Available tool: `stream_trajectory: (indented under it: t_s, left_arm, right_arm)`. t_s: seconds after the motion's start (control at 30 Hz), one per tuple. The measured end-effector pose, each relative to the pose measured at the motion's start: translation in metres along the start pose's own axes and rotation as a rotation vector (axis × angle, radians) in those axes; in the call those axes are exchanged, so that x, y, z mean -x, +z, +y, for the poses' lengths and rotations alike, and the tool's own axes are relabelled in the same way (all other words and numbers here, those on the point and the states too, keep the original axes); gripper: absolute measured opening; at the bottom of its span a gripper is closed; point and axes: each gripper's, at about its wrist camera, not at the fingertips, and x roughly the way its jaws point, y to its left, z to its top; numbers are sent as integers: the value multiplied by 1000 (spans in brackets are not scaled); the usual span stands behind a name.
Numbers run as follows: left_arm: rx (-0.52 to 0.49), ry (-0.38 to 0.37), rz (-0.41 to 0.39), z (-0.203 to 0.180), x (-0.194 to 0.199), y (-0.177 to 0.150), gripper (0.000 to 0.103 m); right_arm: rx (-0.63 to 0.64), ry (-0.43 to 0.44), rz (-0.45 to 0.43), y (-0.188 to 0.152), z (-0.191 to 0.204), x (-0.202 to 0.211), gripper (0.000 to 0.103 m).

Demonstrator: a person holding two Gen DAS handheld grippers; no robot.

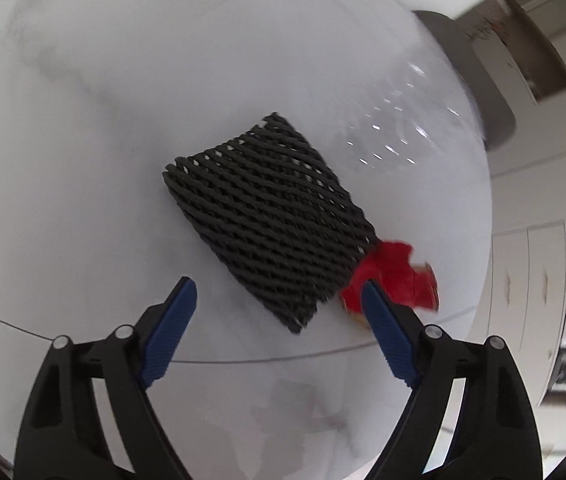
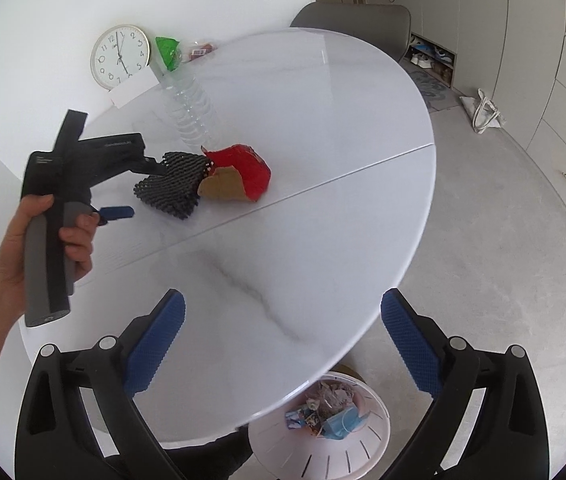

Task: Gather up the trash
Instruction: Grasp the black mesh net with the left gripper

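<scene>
White marble table [image 2: 291, 208], kitchen-type room. Left gripper [image 1: 279, 292] open wide, empty, over near corner of black foam net [image 1: 263, 216]. Right gripper [image 2: 283, 308] fully open, empty, near table edge. Red carton scrap [image 2: 243, 172] touching net's far side; clear bottle [image 2: 191, 112] beyond. Risk: closing tongs snag carton too, or net slides. White bin [image 2: 323, 440] under table, part-filled. Clock [image 2: 120, 57] behind; pale cabinets.

Bright, even daylight; left wrist view motion-blurred, right sharp, both fisheye-warped with dark corners
</scene>
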Motion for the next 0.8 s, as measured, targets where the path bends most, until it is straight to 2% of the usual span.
stream_trajectory:
  t_s: [0.07, 0.13, 0.5, 0.6, 0.67, 0.8]
  left_arm:
    - [52, -13, 16, 2, -8, 4, 73]
    - [88, -14, 33, 2, -16, 6, 71]
    - [217, -28, 76, 13, -26, 15, 52]
    - [223, -35, 67, 15, -24, 18, 41]
    - [205, -41, 59, 14, -23, 21, 28]
    - [202, -53, 67, 22, -22, 23, 17]
  right_arm:
    - [-11, 14, 5, 4, -2, -6, 98]
    - [-19, 25, 9, 8, -4, -11, 98]
    - [-1, 46, 30, 24, -7, -24, 98]
    - [4, 47, 33, 27, -7, -28, 98]
    - [11, 51, 38, 29, -6, -33, 98]
    - [51, 47, 48, 34, 0, -41, 98]
